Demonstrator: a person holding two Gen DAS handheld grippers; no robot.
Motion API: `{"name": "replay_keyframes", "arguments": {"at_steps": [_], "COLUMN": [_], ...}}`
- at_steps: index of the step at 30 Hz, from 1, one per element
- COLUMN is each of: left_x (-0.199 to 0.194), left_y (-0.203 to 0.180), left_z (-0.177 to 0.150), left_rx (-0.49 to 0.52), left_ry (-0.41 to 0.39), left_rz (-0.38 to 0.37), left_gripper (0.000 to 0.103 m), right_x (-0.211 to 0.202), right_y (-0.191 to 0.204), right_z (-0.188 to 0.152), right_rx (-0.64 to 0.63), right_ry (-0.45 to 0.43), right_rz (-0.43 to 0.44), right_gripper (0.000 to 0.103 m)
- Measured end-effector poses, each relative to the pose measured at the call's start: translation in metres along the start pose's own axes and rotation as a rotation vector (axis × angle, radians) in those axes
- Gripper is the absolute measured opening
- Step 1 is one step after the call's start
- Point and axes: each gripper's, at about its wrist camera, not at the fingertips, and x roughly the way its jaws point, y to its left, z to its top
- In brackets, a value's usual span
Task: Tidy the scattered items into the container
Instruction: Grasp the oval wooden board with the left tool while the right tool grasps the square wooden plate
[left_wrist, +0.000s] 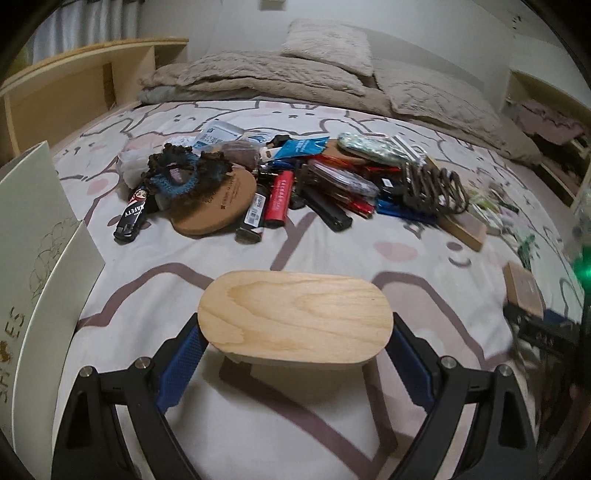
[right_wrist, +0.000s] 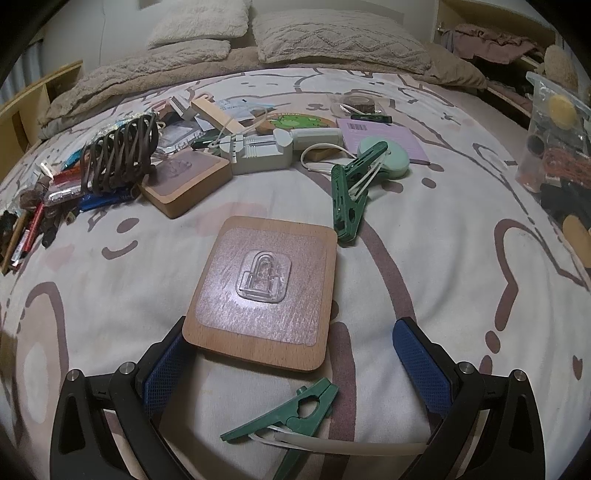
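My left gripper (left_wrist: 295, 332) clamped on a wooden lid (left_wrist: 295, 315) held off the bed (left_wrist: 369, 254), clutter pile (left_wrist: 258, 188) beyond the fingertips, my right gripper (right_wrist: 295, 343) spread wide, its left pad perhaps touching a wooden coaster (right_wrist: 264, 291), green clip (right_wrist: 284, 413) between the fingers.

A bed (left_wrist: 332, 251) covered by a cartoon-print sheet is observed. Beige pillows (right_wrist: 332, 37) and a quilt (left_wrist: 258, 77) are piled at its head. Wooden shelving (left_wrist: 74, 85) is fitted alongside. A pale wall (left_wrist: 229, 22) is noted behind.
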Motion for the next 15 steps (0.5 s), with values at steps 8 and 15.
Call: {"name": "replay_keyframes", "arguments": {"at_steps": [8,15], "left_x": [-0.011,-0.019], "left_y": [-0.005,-0.007], "left_z": [-0.018,-0.032], "left_rx": [0.049,0.083], "left_ry": [0.000,-0.001], "left_rz": [-0.008,-0.006], "left_gripper": [0.094,0.094], "right_x": [-0.008,0.000], "right_y": [0.015,0.011], "right_z": [0.000,0.011], "right_rx": [-0.026,0.058], "right_ry": [0.008,0.060], "right_rz": [0.013,0.039], "right_gripper": [0.103,0.103]}}
